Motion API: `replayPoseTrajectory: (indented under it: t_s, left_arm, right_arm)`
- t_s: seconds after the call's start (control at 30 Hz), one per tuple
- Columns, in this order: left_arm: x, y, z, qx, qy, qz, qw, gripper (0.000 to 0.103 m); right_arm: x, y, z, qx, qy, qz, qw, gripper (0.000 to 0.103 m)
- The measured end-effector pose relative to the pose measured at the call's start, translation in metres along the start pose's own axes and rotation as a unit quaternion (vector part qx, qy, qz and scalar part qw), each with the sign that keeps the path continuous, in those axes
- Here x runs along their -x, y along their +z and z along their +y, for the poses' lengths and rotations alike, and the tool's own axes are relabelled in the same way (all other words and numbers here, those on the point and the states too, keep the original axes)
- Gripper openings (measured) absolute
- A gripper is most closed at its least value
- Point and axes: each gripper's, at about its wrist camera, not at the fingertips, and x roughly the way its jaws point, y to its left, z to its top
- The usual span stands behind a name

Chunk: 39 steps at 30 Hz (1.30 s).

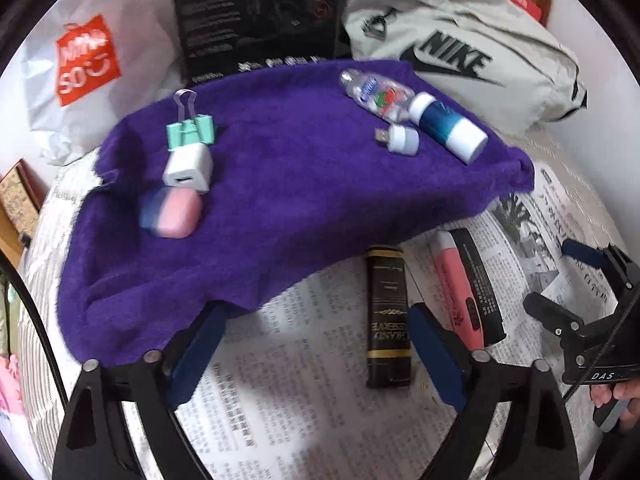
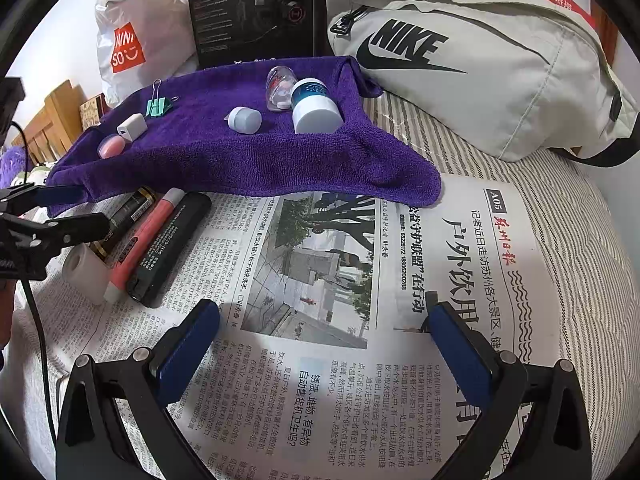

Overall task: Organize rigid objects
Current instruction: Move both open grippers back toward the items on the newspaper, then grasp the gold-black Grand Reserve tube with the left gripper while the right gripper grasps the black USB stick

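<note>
Newspaper (image 2: pixel 320 380) under both: left gripper (image 1: pixel 316 344) wide, empty (black bar (image 1: pixel 389 316) beside); right gripper (image 2: pixel 324 344) wide, empty

Open newspaper (image 2: pixel 320 360) in front of the right claw (image 2: pixel 320 340): bare, clear passage. Left of it a tight row blocks the way: black lighter (image 2: pixel 168 248), pink marker (image 2: pixel 140 240), black-gold box (image 1: pixel 388 316), white roll (image 2: pixel 84 272), touching or just beside each other. Purple towel (image 1: pixel 280 160) centre is free; clutter at both ends: binder clip (image 1: pixel 192 128), charger (image 1: pixel 188 168), pink case (image 1: pixel 172 212) left, bottles (image 1: pixel 448 128) right. Grey bag (image 2: pixel 480 60) and black box (image 2: pixel 248 8) wall off the back.
</note>
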Motion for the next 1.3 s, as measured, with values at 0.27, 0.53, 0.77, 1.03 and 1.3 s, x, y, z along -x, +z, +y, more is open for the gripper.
replayPoseTrajectory:
  t_s: [0.27, 0.53, 0.77, 1.03, 1.3]
  left_arm:
    - [-0.006, 0.008, -0.012, -0.025, 0.000, 0.013, 0.9996, 0.072]
    - [0.004, -0.007, 0.000, -0.037, -0.016, 0.006, 0.9992, 0.034]
    - [0.000, -0.001, -0.007, -0.079, -0.031, 0.010, 0.9963, 0.035]
    - [-0.003, 0.007, -0.011, -0.093, -0.039, 0.027, 0.9945, 0.024]
    - [0.017, -0.022, 0.030, -0.030, -0.027, 0.020, 0.9990, 0.023]
  right_arm:
    - [0.001, 0.000, 0.000, 0.000, 0.000, 0.000, 1.000, 0.103]
    - [0.000, 0.000, 0.000, 0.000, 0.000, 0.000, 1.000, 0.103]
    - [-0.001, 0.000, 0.000, 0.000, 0.001, 0.000, 1.000, 0.103]
    - [-0.001, 0.000, 0.000, -0.001, 0.001, 0.000, 1.000, 0.103]
    - [0.000, -0.001, 0.000, -0.001, 0.001, 0.000, 1.000, 0.103]
